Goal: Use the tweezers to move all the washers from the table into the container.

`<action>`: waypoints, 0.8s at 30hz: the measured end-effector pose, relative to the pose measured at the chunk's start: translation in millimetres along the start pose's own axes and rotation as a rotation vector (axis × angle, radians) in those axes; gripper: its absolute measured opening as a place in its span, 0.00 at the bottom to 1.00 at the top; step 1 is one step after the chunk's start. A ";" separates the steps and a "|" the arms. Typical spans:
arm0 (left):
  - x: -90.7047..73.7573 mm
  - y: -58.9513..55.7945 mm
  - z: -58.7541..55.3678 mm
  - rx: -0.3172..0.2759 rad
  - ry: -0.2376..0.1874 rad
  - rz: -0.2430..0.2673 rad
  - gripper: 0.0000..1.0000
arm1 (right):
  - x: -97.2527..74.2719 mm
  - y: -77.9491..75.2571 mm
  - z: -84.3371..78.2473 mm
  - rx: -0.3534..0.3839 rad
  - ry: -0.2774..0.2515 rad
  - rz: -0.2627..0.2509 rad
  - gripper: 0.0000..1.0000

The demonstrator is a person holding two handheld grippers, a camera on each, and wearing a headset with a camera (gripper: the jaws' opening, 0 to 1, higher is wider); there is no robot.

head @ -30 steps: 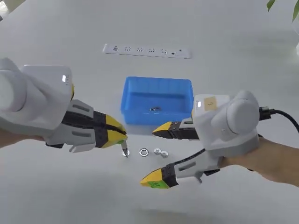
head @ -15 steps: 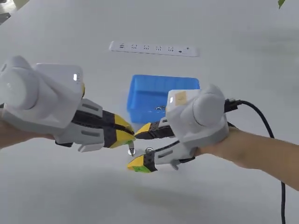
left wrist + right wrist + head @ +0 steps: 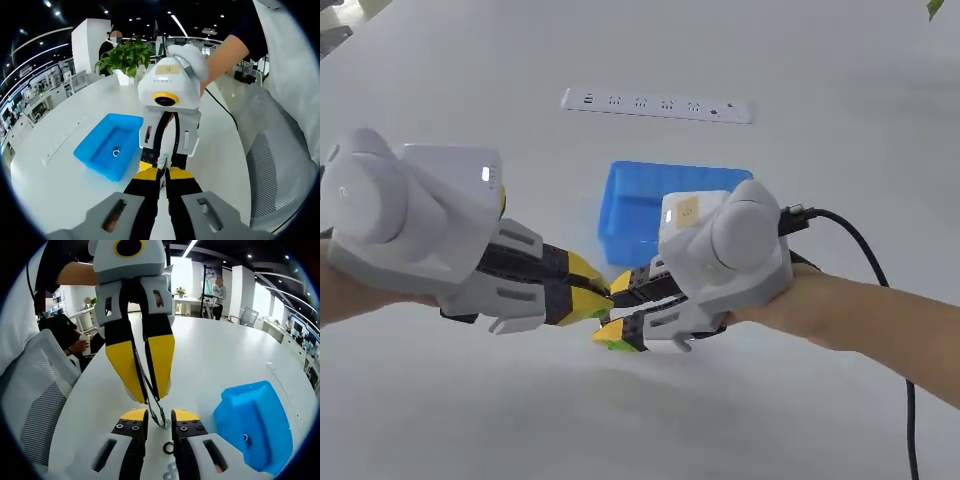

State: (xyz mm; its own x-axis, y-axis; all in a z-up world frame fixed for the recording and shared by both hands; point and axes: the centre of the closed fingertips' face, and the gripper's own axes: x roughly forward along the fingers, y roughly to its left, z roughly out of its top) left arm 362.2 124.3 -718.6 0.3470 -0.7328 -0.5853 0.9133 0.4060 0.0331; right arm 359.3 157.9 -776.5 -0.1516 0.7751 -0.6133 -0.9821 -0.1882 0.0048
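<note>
Left hand-held gripper (image 3: 594, 292) is facing the right hand-held gripper (image 3: 611, 312) tip to tip in the head view, both hovering over the tabletop (image 3: 800, 400) just on the near side of the blue container (image 3: 635, 215); their bodies are hiding whatever is lying under the tips, so progress is not readable from this angle.

In the left gripper view the container is sitting beyond the meeting jaws, and one stored washer (image 3: 116, 151) is resting on its floor; that is the part I am judging as done.

In the right gripper view the left hand-held gripper is clamping the tweezers (image 3: 156, 410) between its yellow jaw ends; the tweezers' points are reaching down to a targeted washer (image 3: 165, 426) on the tabletop, near the container but outside it. The right hand-held gripper's jaws are standing slightly apart, one on either side of those points and touching neither arm as far as I can tell. Several loose washers (image 3: 169, 447) are lying close by, also outside the container; so at least three are waiting, and the job is looking less than half finished, with the next pickup being set up.
</note>
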 end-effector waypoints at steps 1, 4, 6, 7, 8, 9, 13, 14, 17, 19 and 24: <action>0.2 0.2 0.1 0.002 0.000 0.001 0.08 | 0.2 0.3 0.2 0.001 -0.001 0.001 0.18; 0.7 1.5 0.5 0.003 0.001 0.003 0.08 | 1.8 1.3 -0.1 -0.018 0.006 0.003 0.15; 1.2 2.1 0.5 0.002 0.000 0.003 0.08 | 2.5 2.9 -0.4 -0.029 0.011 0.012 0.12; 1.4 2.0 0.6 0.002 0.000 0.002 0.08 | 2.5 1.5 -0.8 -0.037 0.015 0.003 0.12; 1.4 2.7 0.6 0.004 0.000 0.004 0.08 | 2.6 1.2 -1.0 -0.046 0.017 0.001 0.11; 1.6 3.3 0.6 0.003 0.000 0.005 0.08 | 2.5 0.8 -1.1 -0.058 0.019 -0.001 0.11; 2.3 2.8 1.2 0.001 0.010 0.005 0.08 | 1.9 1.1 -1.3 -0.083 0.015 -0.005 0.10; 2.6 1.5 1.4 0.008 0.013 0.001 0.08 | 1.7 1.8 -1.7 -0.087 0.013 -0.004 0.10; 3.8 3.4 1.0 0.016 0.013 0.014 0.09 | 1.0 0.2 -1.6 -0.074 0.006 -0.009 0.10; 4.6 3.5 -1.8 0.008 0.023 0.013 0.15 | 1.2 -0.6 -1.3 -0.071 0.005 -0.013 0.09; 1.9 1.6 1.8 0.004 0.013 0.014 0.21 | 0.3 1.0 2.2 -0.074 -0.003 -0.012 0.09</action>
State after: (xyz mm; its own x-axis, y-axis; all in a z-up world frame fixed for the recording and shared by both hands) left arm 364.7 122.6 -718.3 0.3566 -0.7203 -0.5949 0.9094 0.4136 0.0443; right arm 358.0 159.3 -775.0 -0.1398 0.7792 -0.6109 -0.9730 -0.2225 -0.0612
